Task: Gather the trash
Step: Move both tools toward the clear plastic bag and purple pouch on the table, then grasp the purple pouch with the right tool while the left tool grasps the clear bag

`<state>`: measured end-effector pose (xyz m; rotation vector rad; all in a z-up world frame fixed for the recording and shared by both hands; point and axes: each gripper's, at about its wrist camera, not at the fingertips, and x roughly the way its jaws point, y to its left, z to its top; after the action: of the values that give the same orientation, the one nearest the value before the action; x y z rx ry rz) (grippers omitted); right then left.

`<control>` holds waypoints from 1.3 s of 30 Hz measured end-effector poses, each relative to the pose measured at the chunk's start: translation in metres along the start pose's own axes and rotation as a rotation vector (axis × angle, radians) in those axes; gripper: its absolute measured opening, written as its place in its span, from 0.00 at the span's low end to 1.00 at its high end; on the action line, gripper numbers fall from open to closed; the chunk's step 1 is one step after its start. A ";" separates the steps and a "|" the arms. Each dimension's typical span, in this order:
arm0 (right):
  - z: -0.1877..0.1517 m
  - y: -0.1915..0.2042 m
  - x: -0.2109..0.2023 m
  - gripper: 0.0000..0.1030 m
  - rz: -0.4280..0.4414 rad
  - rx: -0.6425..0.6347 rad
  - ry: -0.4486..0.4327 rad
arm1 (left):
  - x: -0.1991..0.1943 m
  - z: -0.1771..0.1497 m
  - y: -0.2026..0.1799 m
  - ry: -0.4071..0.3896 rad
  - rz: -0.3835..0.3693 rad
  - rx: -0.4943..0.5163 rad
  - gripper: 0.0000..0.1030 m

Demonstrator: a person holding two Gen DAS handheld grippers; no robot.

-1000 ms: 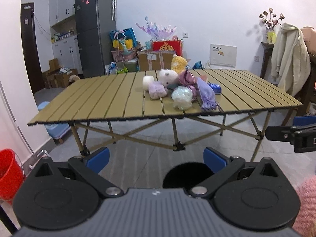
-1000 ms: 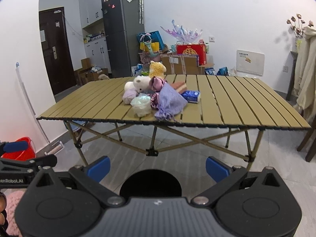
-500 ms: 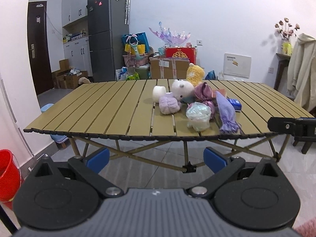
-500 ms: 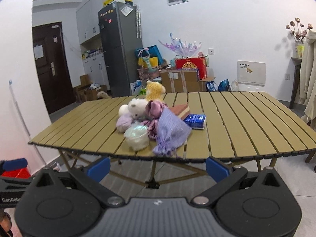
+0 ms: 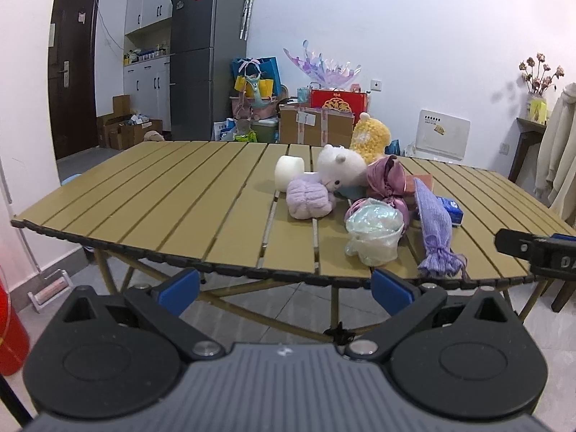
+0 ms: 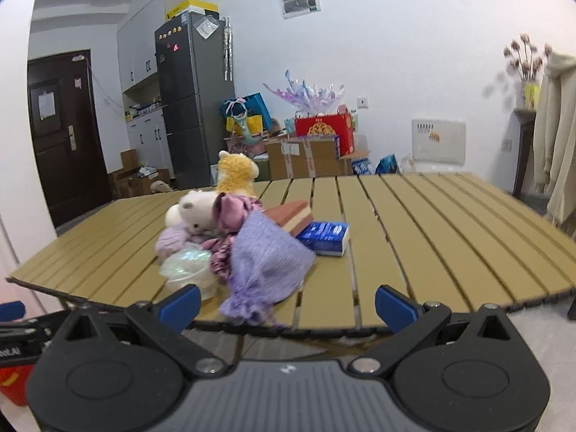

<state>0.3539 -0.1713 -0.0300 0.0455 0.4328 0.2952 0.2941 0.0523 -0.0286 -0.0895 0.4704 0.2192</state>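
Trash, by the look of it, is the crumpled clear bag (image 5: 374, 235) sitting at the near edge of the desk (image 5: 172, 201), in front of a heap of soft things: a white plush (image 5: 340, 171), a lilac fluffy ball (image 5: 309, 201), a yellow plush (image 5: 370, 138), a purple pouch (image 5: 433, 230), a satin bundle (image 5: 387, 180) and a blue packet (image 5: 450, 208). In the right view the bag (image 6: 189, 270) is touching the pouch (image 6: 266, 262), which spills to the desk's lip.

We're at the approach, I'd say: nothing has been picked yet. The left hand-held gripper (image 5: 284, 286) is spread wide and empty, held off the desk's near edge and lower than its top. The bag lies ahead of it and a little to its right, near but apart. The right hand-held gripper (image 6: 288, 304) is wide open too, holding nothing, and the pouch's tassels sit dead centre between its fingers, with the bag just past its left finger (image 6: 180, 302).

Next move, as I read it: rise over the edge, pick one piece, and close on the bag without snagging the pouch. A red bucket (image 5: 10, 338) on the floor to the left may be where it goes, but that's a guess.
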 end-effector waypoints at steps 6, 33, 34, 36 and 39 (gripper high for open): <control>0.002 0.011 0.026 1.00 -0.006 -0.075 -0.075 | 0.025 0.012 -0.006 -0.031 -0.010 0.001 1.00; -0.016 0.038 0.138 0.52 -0.019 -0.049 0.061 | 0.068 0.006 0.029 -0.013 -0.034 -0.016 1.00; -0.016 0.036 0.137 0.44 -0.014 -0.045 0.058 | 0.068 0.006 0.027 -0.012 -0.036 -0.013 1.00; -0.016 0.035 0.135 0.29 -0.019 -0.038 0.056 | 0.070 0.006 0.024 -0.009 -0.038 -0.004 1.00; -0.014 0.025 0.130 0.24 -0.018 -0.003 0.046 | 0.072 0.005 0.020 -0.001 -0.045 -0.001 1.00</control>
<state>0.4533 -0.1100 -0.0929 0.0320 0.4784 0.2801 0.3546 0.0857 -0.0576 -0.1003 0.4668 0.1757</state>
